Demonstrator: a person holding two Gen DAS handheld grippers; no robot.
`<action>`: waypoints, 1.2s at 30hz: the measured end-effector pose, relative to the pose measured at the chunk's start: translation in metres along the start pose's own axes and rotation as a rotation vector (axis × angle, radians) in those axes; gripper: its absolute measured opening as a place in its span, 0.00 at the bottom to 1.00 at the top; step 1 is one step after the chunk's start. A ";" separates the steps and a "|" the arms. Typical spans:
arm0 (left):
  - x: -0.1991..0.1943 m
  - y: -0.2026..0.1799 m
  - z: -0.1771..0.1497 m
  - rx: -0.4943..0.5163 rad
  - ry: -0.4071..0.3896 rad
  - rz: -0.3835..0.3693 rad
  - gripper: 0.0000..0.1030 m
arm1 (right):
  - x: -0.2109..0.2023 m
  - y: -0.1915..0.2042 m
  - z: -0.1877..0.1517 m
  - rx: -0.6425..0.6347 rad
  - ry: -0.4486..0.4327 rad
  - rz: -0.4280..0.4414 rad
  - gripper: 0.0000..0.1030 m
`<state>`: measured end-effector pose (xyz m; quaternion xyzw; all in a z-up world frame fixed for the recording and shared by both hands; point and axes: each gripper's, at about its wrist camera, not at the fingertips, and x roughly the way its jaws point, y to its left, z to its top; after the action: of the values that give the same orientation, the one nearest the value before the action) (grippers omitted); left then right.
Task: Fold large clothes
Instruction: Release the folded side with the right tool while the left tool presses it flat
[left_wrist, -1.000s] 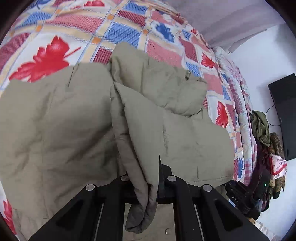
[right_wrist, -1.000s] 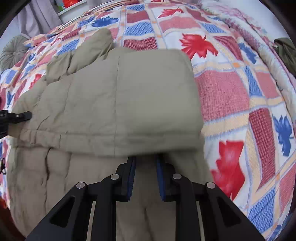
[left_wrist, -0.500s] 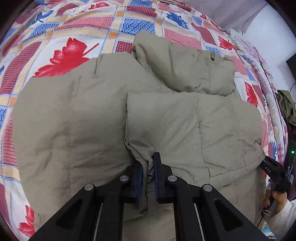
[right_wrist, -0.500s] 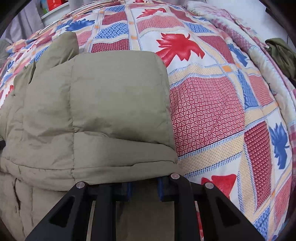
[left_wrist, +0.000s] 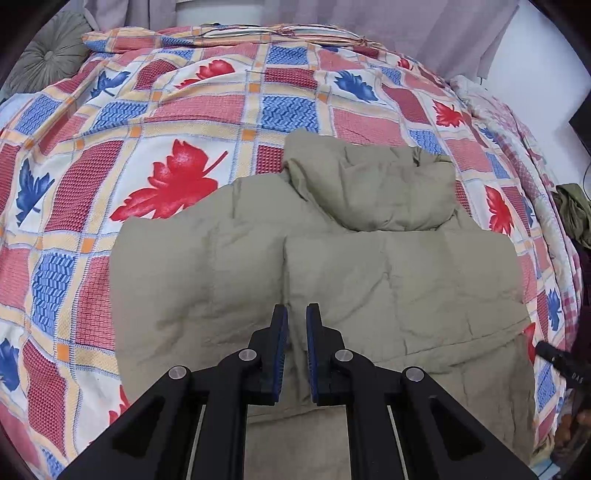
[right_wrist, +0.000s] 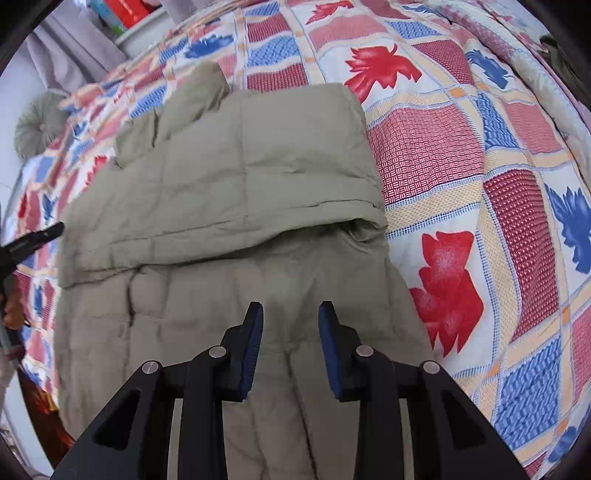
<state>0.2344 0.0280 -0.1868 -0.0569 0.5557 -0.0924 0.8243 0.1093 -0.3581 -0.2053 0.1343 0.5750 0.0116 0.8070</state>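
Note:
A khaki padded jacket (left_wrist: 388, 288) lies on the bed, its lower part folded up over the body and its hood (left_wrist: 373, 184) bunched at the far end. My left gripper (left_wrist: 296, 310) hovers over the near end of the fold's edge; its blue pads stand nearly together, with only the flat jacket showing through the slit. My right gripper (right_wrist: 291, 308) hangs above the jacket (right_wrist: 236, 177) just short of the folded flap's edge. Its jaws are opening, and nothing is between them. Each gripper shows at the edge of the other's view.
The bedspread (left_wrist: 173, 177) is a red, blue and cream check with leaf prints and surrounds the jacket. A grey round cushion (left_wrist: 48, 51) sits at the bed's head. Dark clothes (left_wrist: 572, 218) are heaped past the bed's right side. Curtains hang behind.
The left gripper held a raised jacket fold, laid it flat, then drew back and up off it. The right gripper backed away from the flap's edge and its jaws widened.

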 end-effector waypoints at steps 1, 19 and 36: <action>0.004 -0.009 0.003 0.014 -0.004 0.004 0.11 | -0.008 -0.003 0.010 0.019 -0.049 -0.013 0.28; 0.085 -0.027 -0.018 0.047 0.047 0.107 0.11 | 0.101 -0.025 0.085 0.112 -0.092 -0.120 0.26; 0.031 -0.027 -0.027 0.037 0.080 0.159 0.11 | 0.029 -0.018 0.045 0.151 -0.075 -0.165 0.34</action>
<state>0.2187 -0.0051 -0.2199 0.0064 0.5891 -0.0391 0.8071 0.1586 -0.3797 -0.2228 0.1472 0.5529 -0.1032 0.8137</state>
